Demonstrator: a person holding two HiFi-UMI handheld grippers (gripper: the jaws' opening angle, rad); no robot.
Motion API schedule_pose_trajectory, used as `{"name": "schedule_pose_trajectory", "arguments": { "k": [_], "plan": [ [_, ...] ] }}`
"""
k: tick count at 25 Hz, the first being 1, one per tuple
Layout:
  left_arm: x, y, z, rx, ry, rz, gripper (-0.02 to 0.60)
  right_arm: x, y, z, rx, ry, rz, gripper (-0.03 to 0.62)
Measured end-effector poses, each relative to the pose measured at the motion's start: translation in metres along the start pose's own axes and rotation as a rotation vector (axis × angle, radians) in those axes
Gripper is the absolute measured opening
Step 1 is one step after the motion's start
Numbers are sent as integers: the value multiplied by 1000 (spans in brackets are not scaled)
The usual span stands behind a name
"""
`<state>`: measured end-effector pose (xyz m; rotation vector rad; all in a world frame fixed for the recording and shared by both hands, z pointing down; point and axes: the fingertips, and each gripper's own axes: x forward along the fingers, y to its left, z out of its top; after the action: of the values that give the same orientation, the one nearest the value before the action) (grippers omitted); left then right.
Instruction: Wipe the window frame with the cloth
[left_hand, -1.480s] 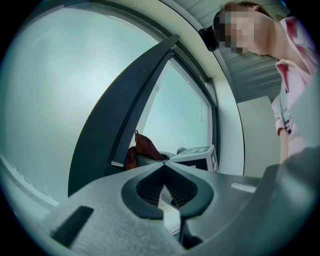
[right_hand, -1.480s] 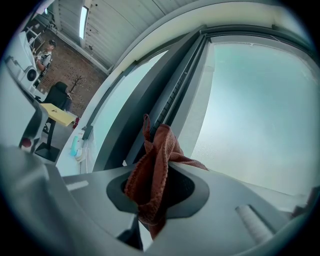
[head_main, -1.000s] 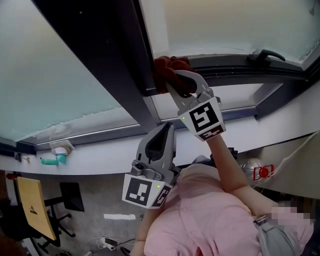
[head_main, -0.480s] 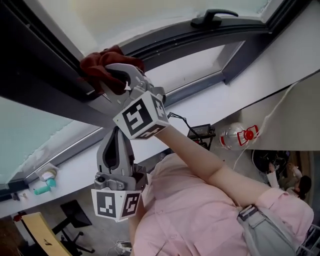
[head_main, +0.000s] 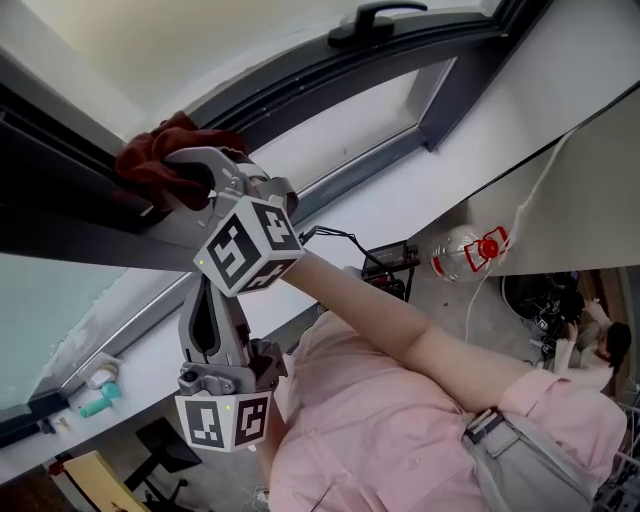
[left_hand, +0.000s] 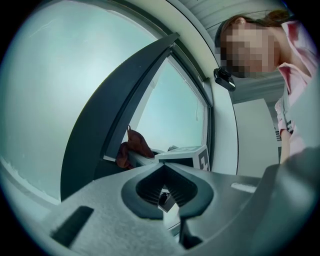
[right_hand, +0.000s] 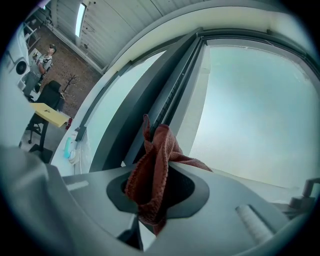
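Pale window glass (right_hand: 250, 110) filled the background, crossed by the dark grey window frame (head_main: 70, 215) above a white sill (head_main: 420, 200). Much was hard to read. In the head view the right tool's (right_hand: 159, 170) tips were buried in the red-brown cloth (head_main: 150, 165), so its grip showed only in the right gripper view. There the jaws were clenched on a bunched fold of the cloth. The cloth lay pressed against the dark frame rail. The left tool (left_hand: 163, 165) hung lower, apart from the frame, its jaws closed together on nothing. A plastic bottle (head_main: 455, 258) sat below the sill, the print on its red label (head_main: 490, 245) too small to read. Both tools' cubes bore only black-and-white square markers.
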<state>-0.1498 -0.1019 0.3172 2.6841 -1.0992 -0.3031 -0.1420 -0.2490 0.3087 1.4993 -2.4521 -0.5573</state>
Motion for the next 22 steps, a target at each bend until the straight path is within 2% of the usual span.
{"name": "schedule_pose_trajectory", "arguments": {
  "k": [22],
  "plan": [
    [6, -11, -7, 5, 14, -5, -3, -7, -4, -3, -5, -10, 31, 78]
  ]
}}
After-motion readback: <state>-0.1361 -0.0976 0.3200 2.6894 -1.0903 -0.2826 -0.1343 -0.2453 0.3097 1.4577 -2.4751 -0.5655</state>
